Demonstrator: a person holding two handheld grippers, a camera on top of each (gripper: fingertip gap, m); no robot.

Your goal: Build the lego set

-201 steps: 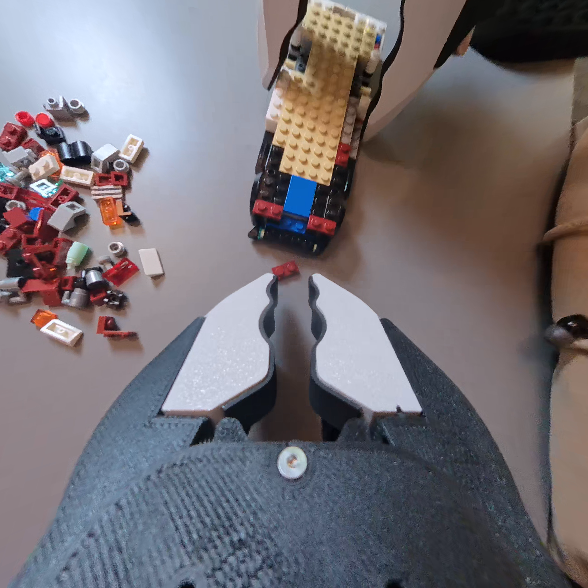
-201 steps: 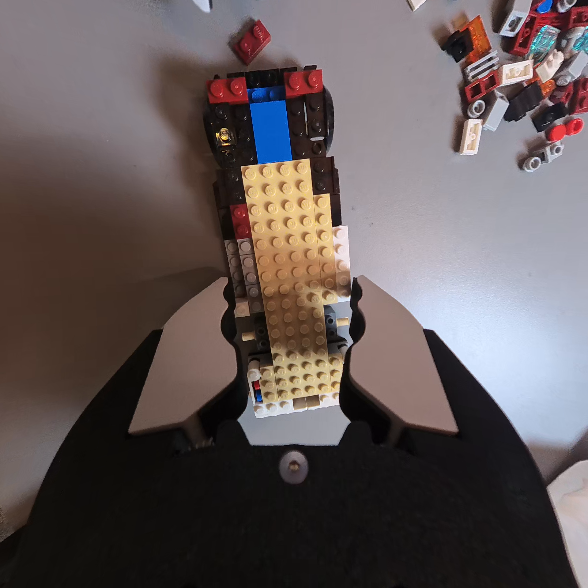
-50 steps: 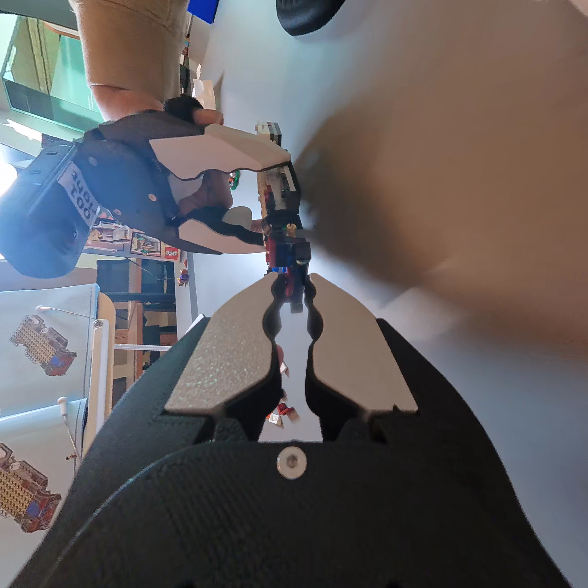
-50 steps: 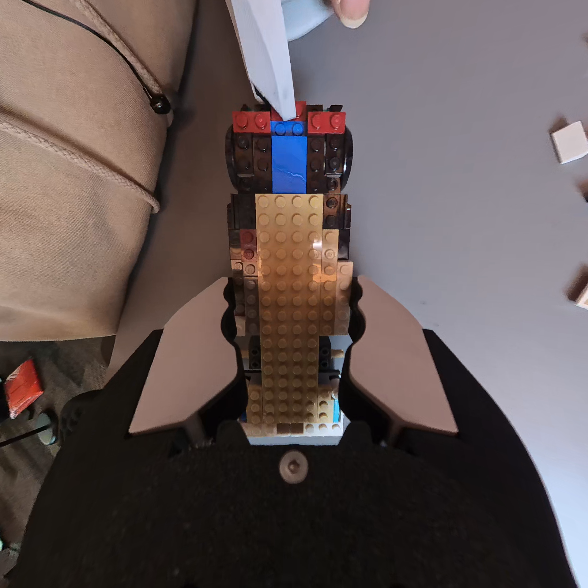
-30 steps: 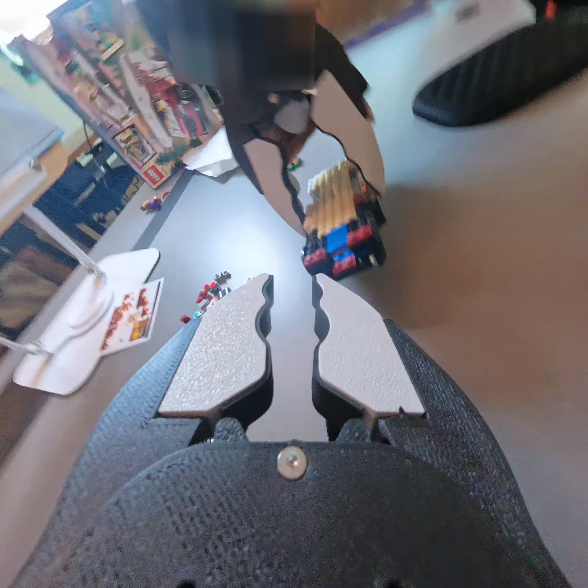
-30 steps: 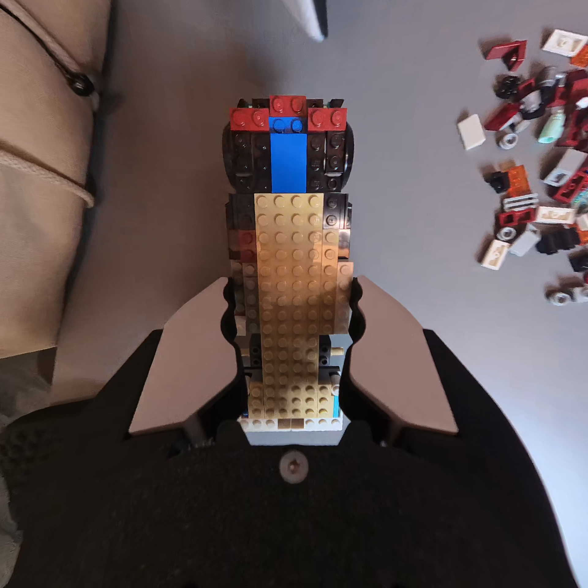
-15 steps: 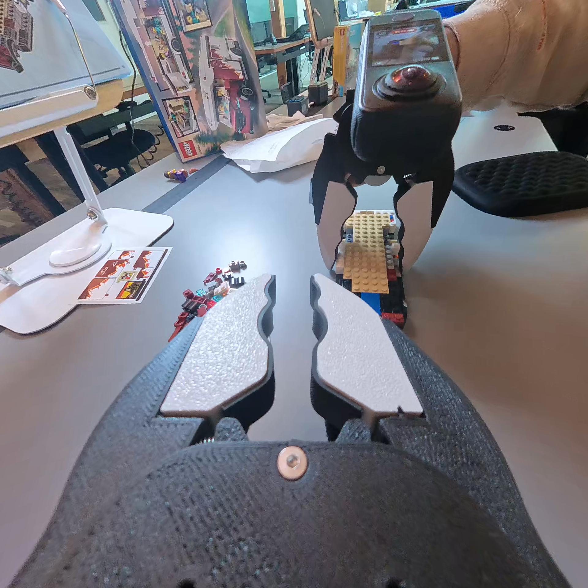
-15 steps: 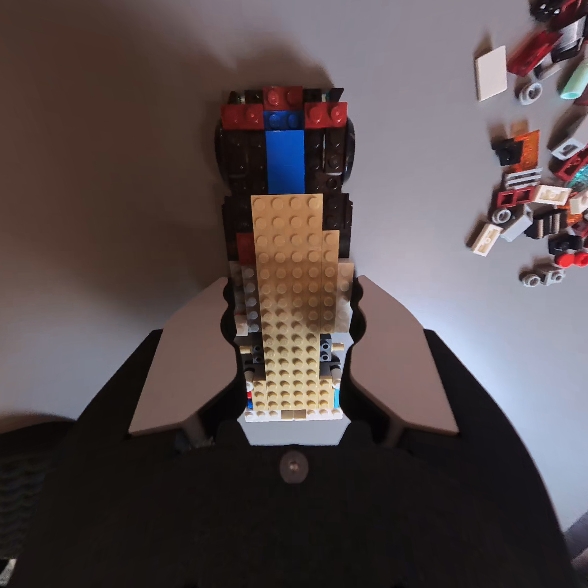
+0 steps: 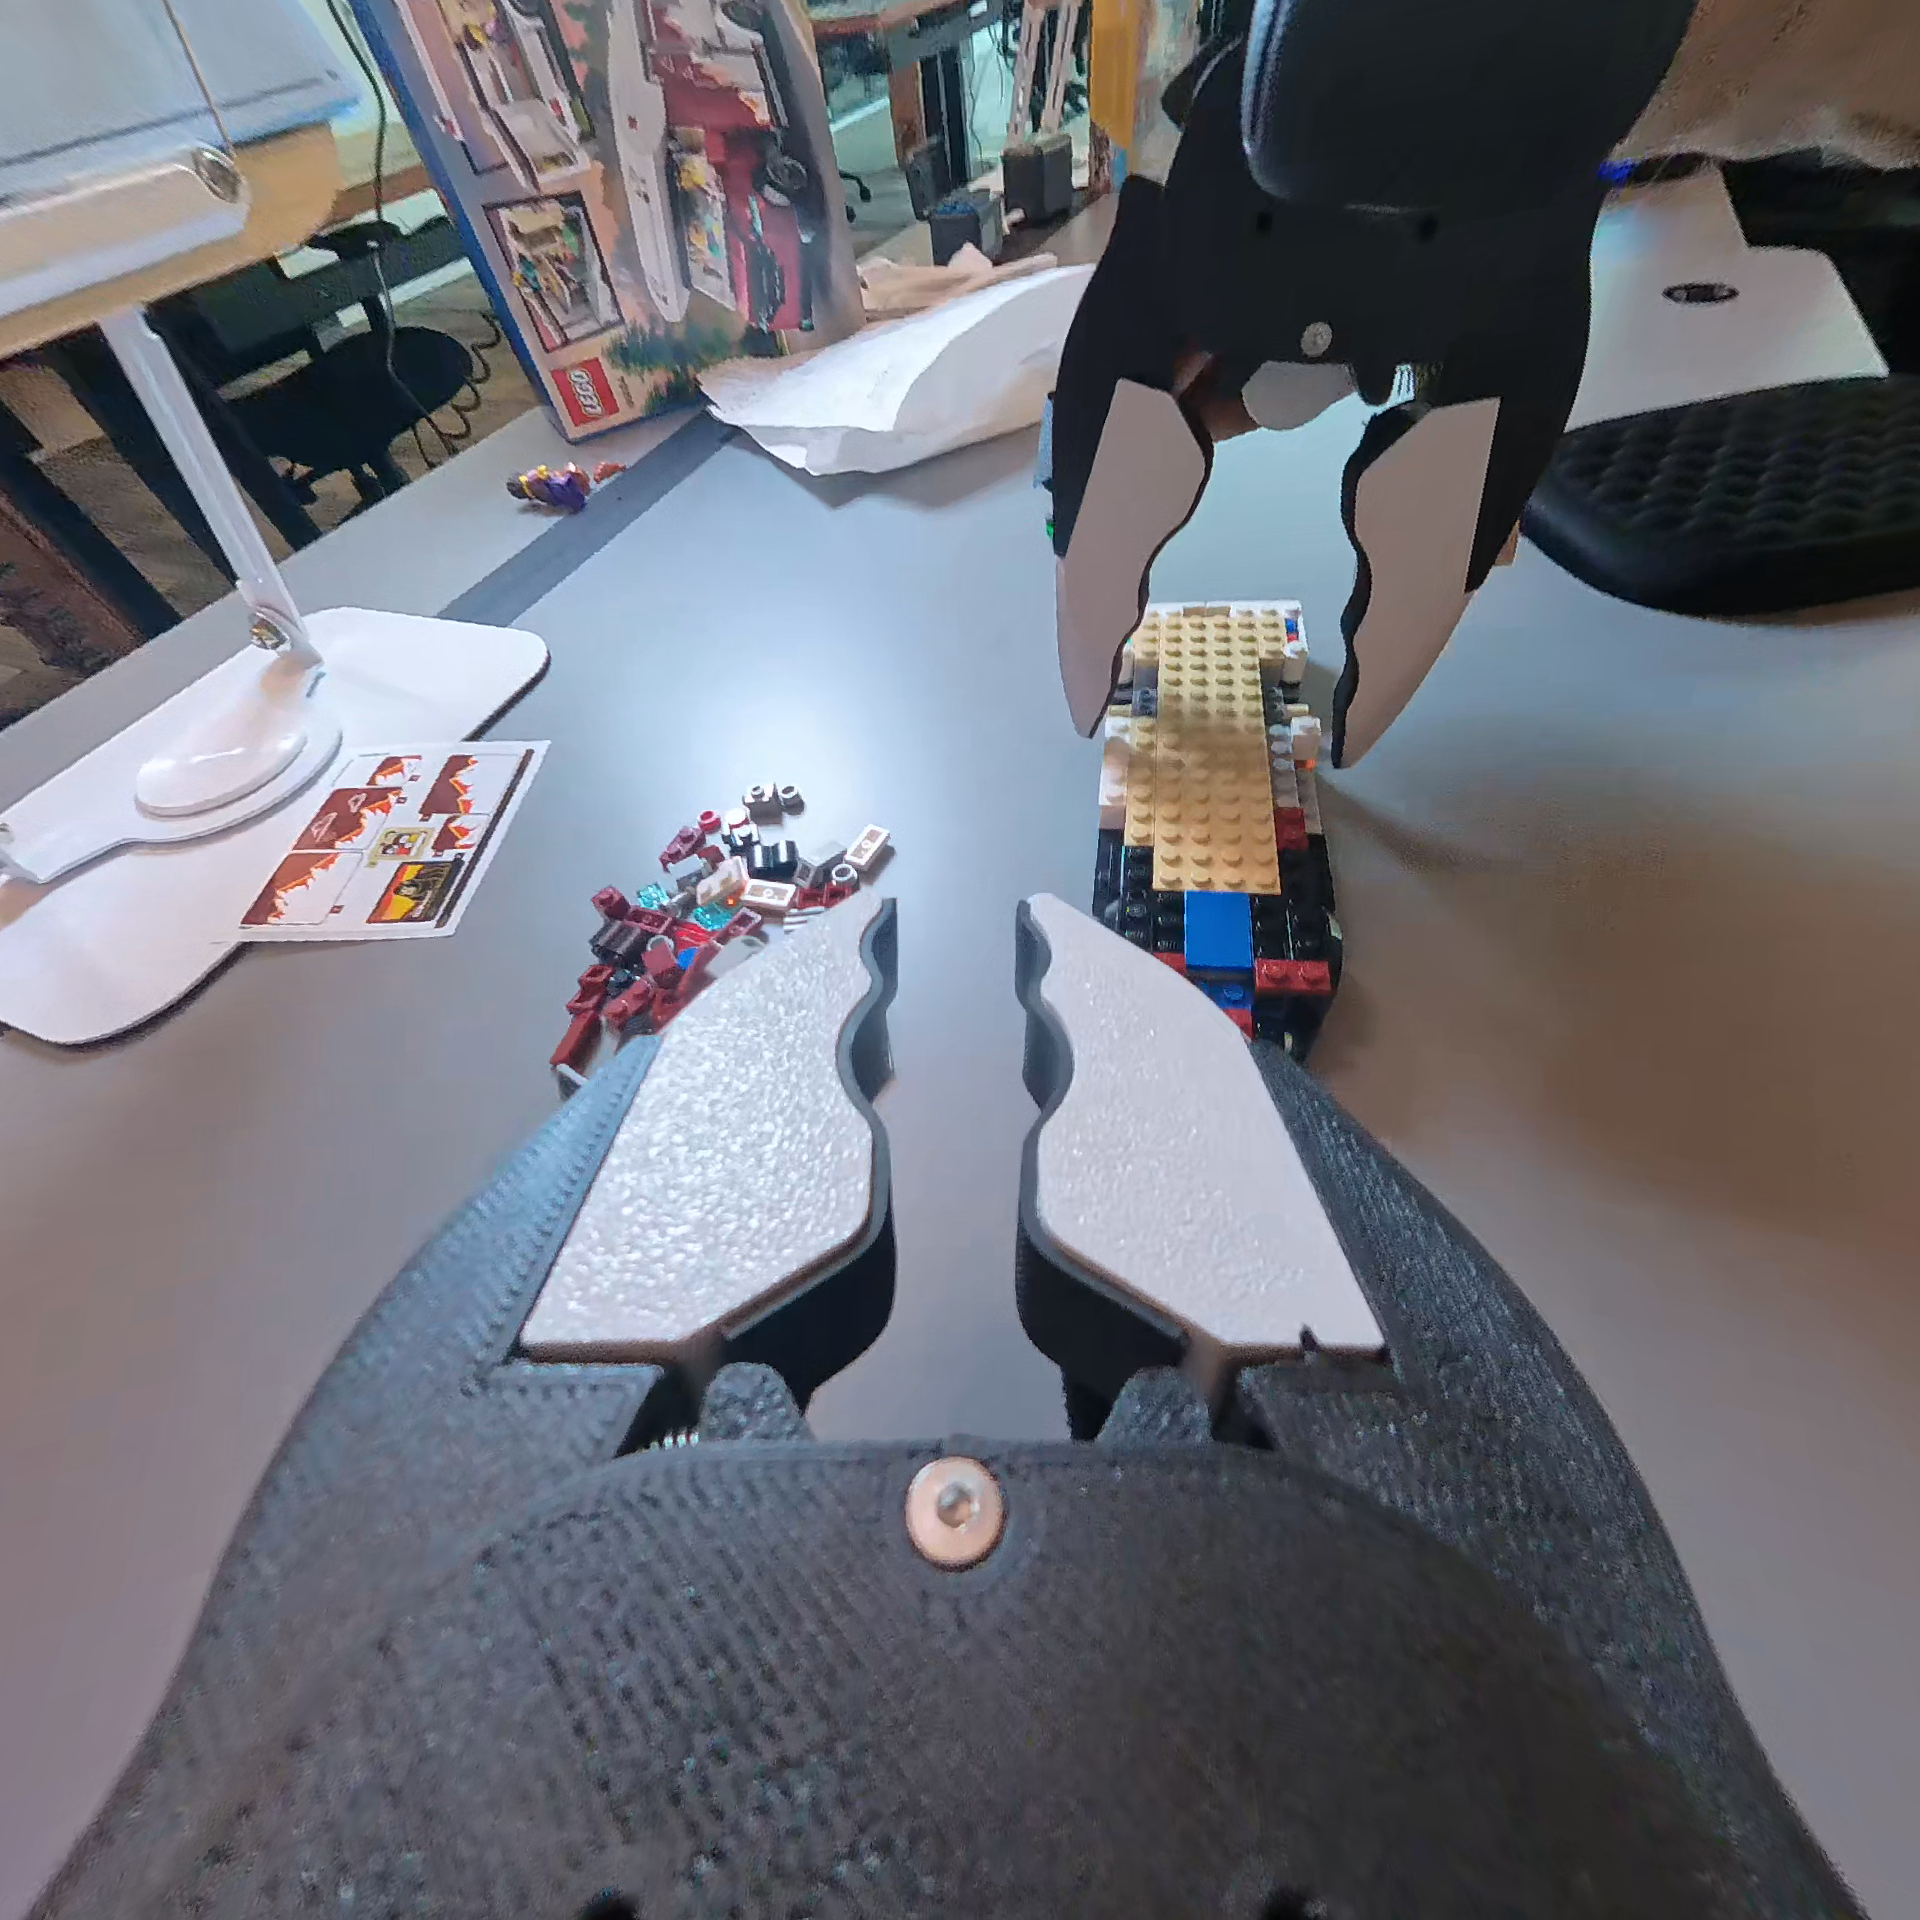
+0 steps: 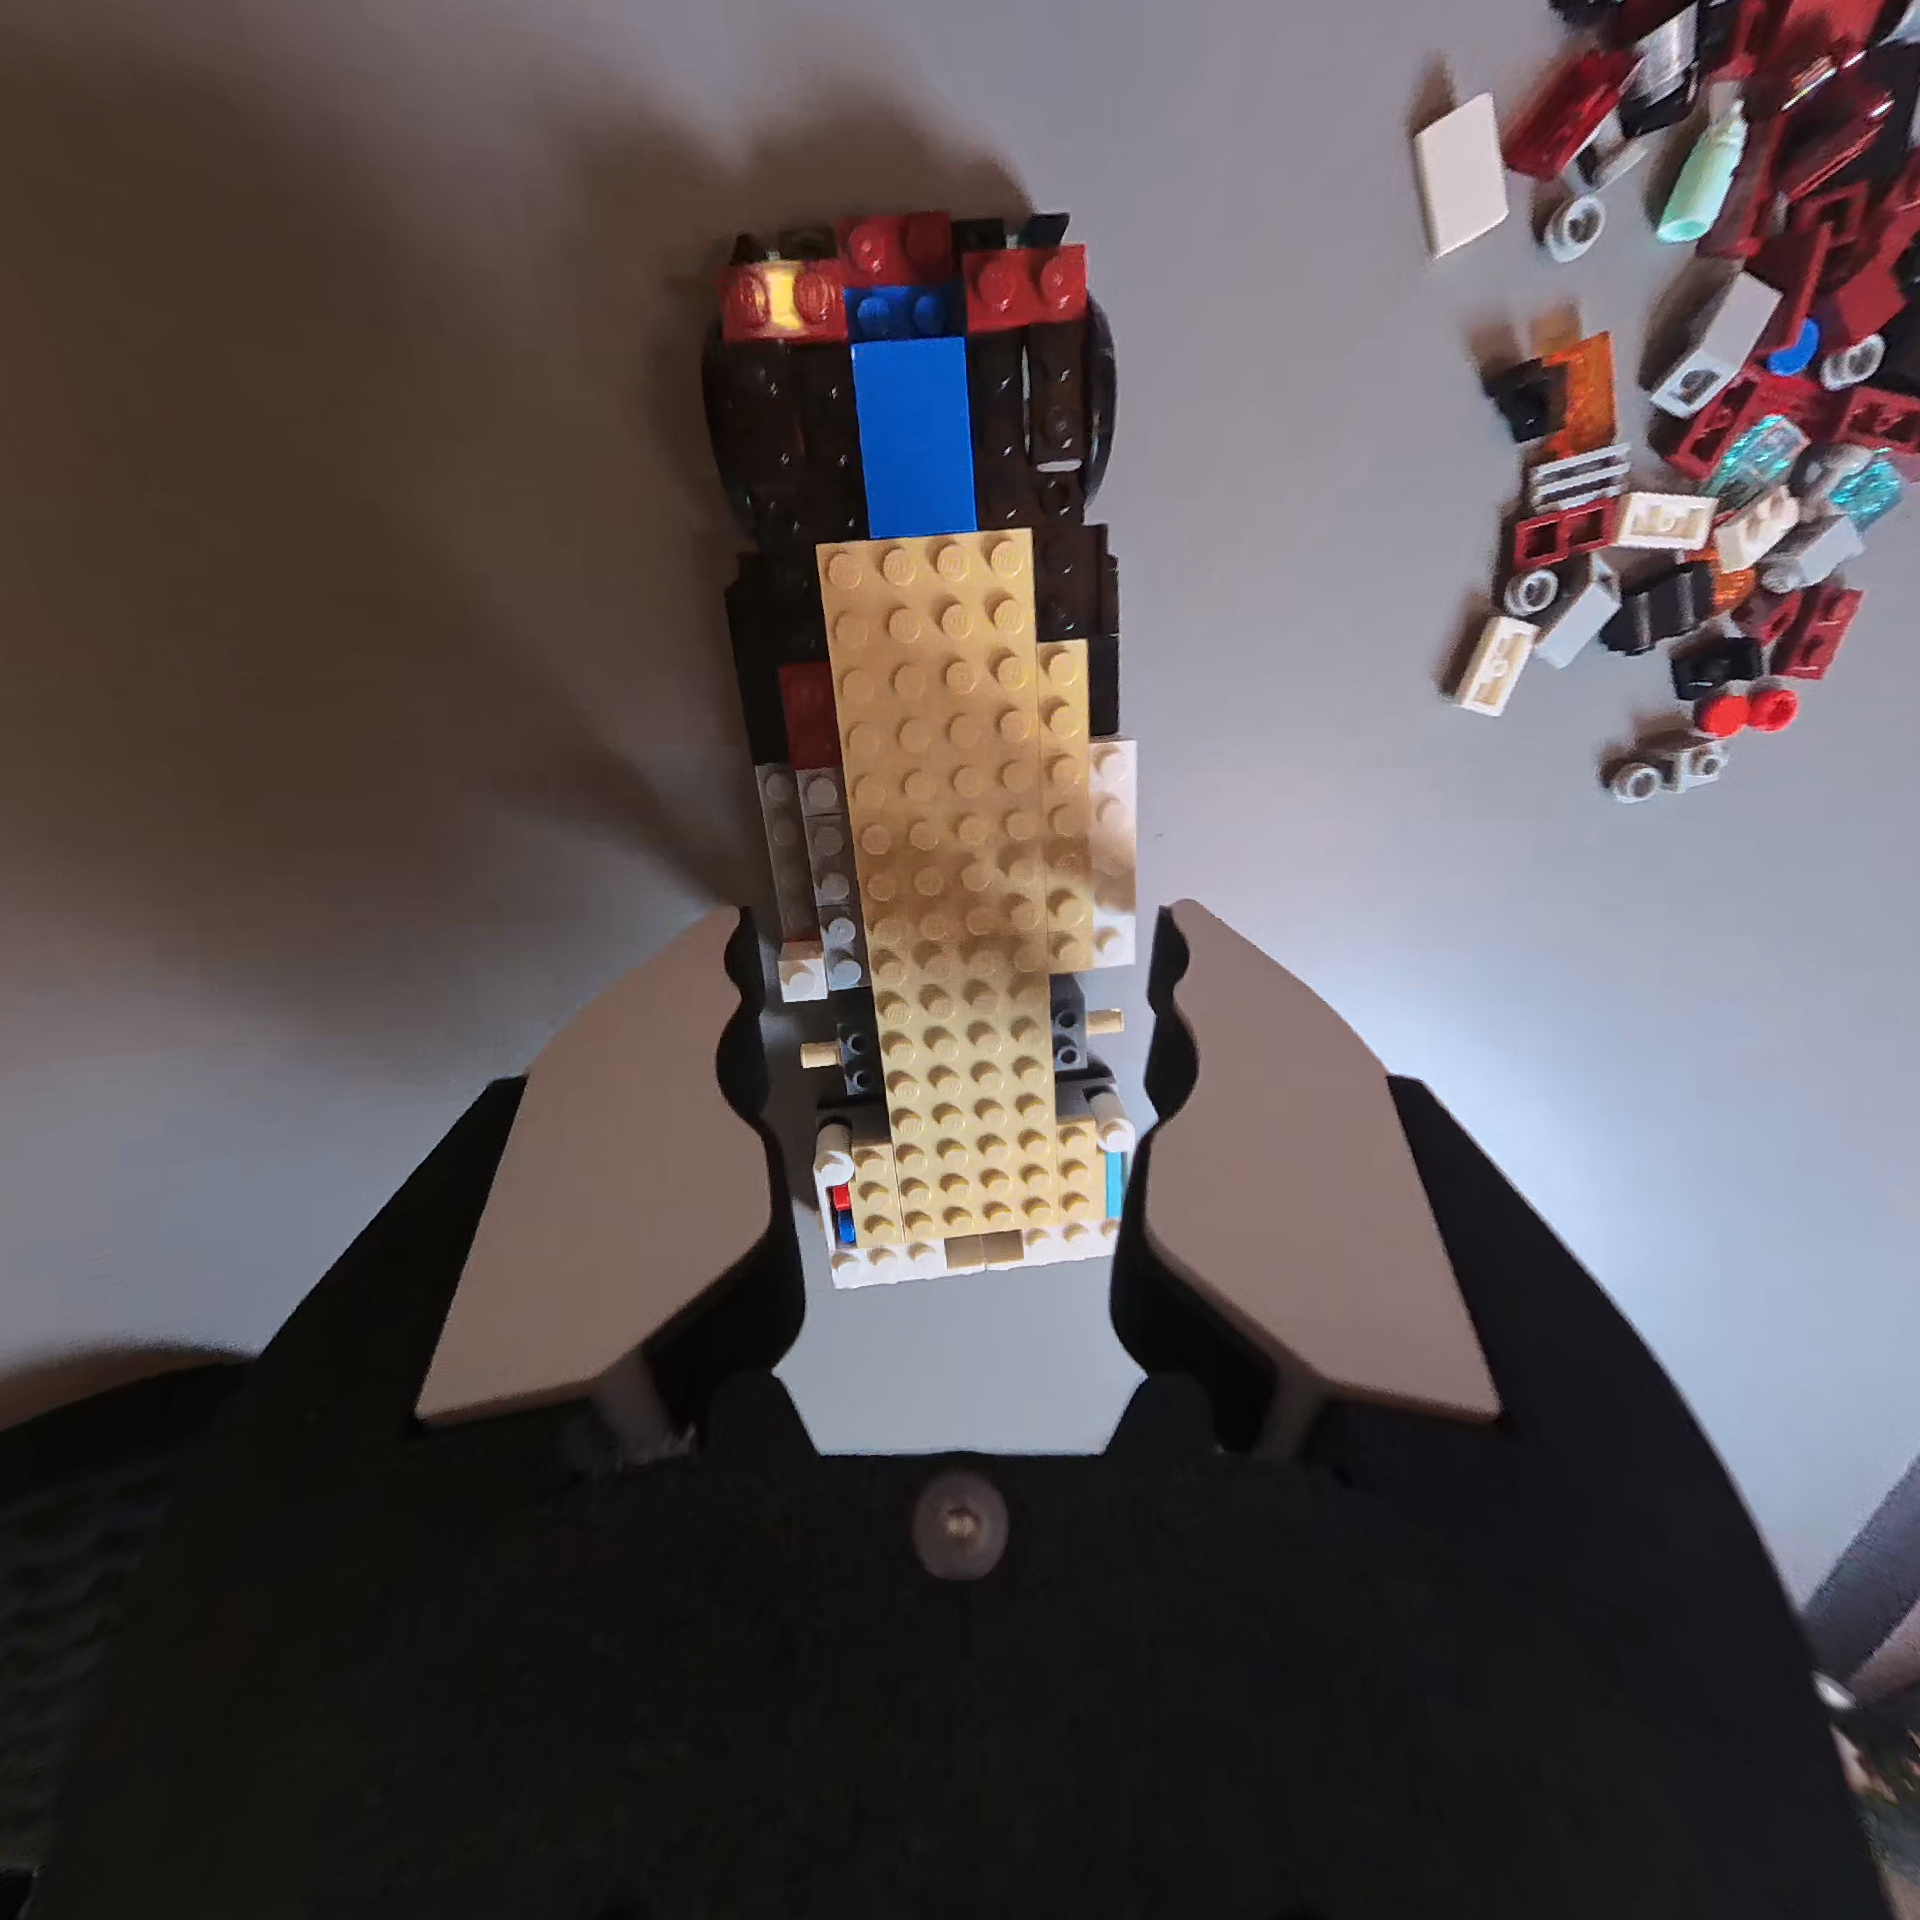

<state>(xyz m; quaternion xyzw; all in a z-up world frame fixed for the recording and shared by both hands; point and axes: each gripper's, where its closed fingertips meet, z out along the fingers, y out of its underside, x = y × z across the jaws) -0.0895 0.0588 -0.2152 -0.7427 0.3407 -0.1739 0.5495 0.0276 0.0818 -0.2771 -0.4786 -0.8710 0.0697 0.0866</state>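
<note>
A long brick vehicle model (image 9: pixel 1210 821) with a tan studded top, black sides and a blue and red front rests on the grey table (image 9: pixel 831 644). My right gripper (image 10: pixel 956 914) is open over its rear end. Its fingers (image 10: pixel 623 1091) flank the model (image 10: pixel 956 779) with a slim gap on each side. In the left wrist view the right gripper (image 9: pixel 1214 743) hangs just above the model. My left gripper (image 9: pixel 956 914) is open a little and empty, between the model's front and a pile of loose bricks (image 9: pixel 717 914).
The loose brick pile also shows at the upper right in the right wrist view (image 10: pixel 1714 468). A sticker sheet (image 9: pixel 384 842) and a white lamp base (image 9: pixel 208 748) lie at the left. A printed box (image 9: pixel 665 187), white paper (image 9: pixel 914 364) and a black pad (image 9: pixel 1745 499) stand at the back. About 15 cm separates my left fingertips from my right.
The right gripper set the model on the table, let go of it and has risen slightly. The left gripper drew back from the model's front and levelled out, staying empty.
</note>
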